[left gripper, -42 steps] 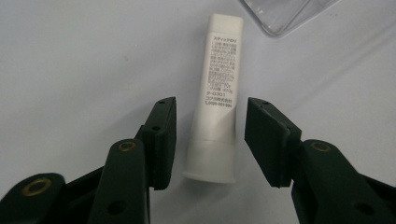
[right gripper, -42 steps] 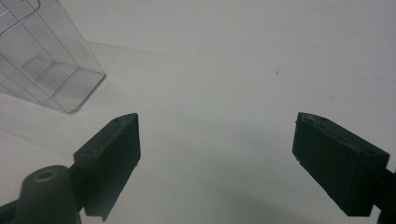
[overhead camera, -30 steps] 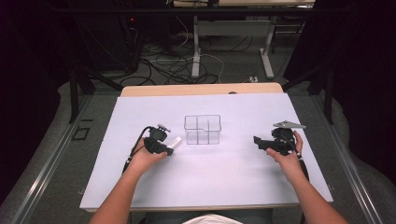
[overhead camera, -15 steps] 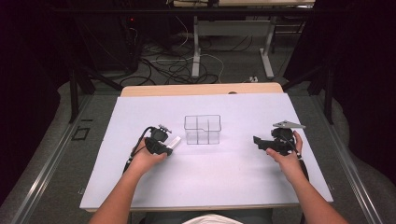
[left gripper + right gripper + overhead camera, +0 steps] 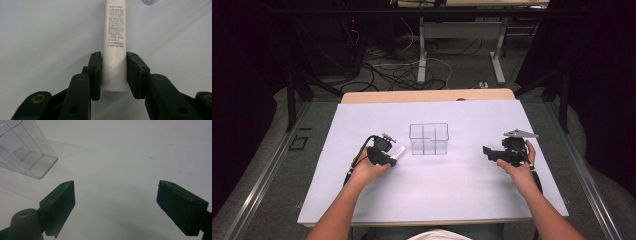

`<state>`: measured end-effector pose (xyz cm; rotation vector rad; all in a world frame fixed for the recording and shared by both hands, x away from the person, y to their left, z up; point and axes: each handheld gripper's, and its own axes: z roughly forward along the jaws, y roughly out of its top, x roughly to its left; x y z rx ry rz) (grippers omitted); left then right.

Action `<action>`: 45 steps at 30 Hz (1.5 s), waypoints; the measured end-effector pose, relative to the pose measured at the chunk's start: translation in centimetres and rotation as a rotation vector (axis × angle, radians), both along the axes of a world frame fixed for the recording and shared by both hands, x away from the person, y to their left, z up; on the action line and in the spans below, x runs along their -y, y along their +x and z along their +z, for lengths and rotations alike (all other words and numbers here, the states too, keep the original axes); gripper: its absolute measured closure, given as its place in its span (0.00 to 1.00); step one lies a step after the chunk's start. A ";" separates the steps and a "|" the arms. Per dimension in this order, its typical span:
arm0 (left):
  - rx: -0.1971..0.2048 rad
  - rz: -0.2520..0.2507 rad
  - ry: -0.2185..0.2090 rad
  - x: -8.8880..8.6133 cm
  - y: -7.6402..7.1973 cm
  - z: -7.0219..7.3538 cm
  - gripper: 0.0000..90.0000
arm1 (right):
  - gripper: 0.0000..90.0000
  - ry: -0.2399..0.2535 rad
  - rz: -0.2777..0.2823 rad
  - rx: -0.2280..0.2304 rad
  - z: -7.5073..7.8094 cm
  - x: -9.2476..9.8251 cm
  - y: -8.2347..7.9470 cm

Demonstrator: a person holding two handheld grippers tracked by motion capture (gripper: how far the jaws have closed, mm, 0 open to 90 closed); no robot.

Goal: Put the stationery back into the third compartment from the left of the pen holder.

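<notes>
Left gripper (image 5: 113, 72): the two black jaws are clamped on the lower end of a white cylindrical glue stick with black printed text (image 5: 114, 45). The jaws have just been closing, with the stick between them, and both pads now sit against its sides. In the left gripper view the stick runs straight up from between the jaws and lies along the white table covering (image 5: 40, 37). A small part of a clear plastic edge shows at the top of that view, just beyond the far end of the stick.

In the high view the left gripper (image 5: 388, 156) sits left of centre on the table, held in the person's left hand (image 5: 368, 171). The glue stick (image 5: 398, 152) projects from it toward the clear plastic box with inner dividers (image 5: 428, 139), which stands upright near the middle of the table. The stick's far end is near the box's lower left corner; contact cannot be determined.

Right gripper (image 5: 116, 202): the jaws stand wide apart with only bare table surface between them. The clear box (image 5: 27, 152) appears at the upper left of the right gripper view, apart from the jaws. In the high view the right gripper (image 5: 492, 152) rests to the right of the box, held in the person's right hand (image 5: 518, 167), with a grey three-cornered plate (image 5: 520, 133) on top.
</notes>
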<state>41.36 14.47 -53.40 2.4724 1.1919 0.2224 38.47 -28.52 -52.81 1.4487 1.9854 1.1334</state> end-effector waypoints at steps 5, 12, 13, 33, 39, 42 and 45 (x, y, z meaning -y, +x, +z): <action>-0.008 -0.001 -0.005 -0.1 0.1 0.0 0.75 | 0.16 -0.003 -0.001 0.004 0.0 0.0 0.0; -0.032 0.012 -0.023 -0.2 0.2 0.2 0.75 | 0.16 -0.005 0.000 -0.001 -0.1 -0.1 0.1; -0.029 0.008 -0.025 -0.3 0.2 0.3 0.75 | 0.16 -0.007 0.003 0.001 -0.1 -0.1 0.1; 0.005 0.053 -0.130 -1.6 -0.5 3.7 0.75 | 0.16 -0.072 0.069 0.045 0.2 -1.3 -0.2; 0.027 0.046 -0.140 -1.8 -0.8 5.0 0.75 | 0.16 -0.075 0.095 0.060 0.5 -1.7 -0.3; 0.034 0.045 -0.158 -1.9 -1.0 5.7 0.75 | 0.16 -0.084 0.097 0.061 0.6 -1.8 -0.4; 0.037 0.032 -0.171 -1.8 -1.6 6.4 0.75 | 0.16 -0.095 0.112 0.065 1.2 -2.3 -0.6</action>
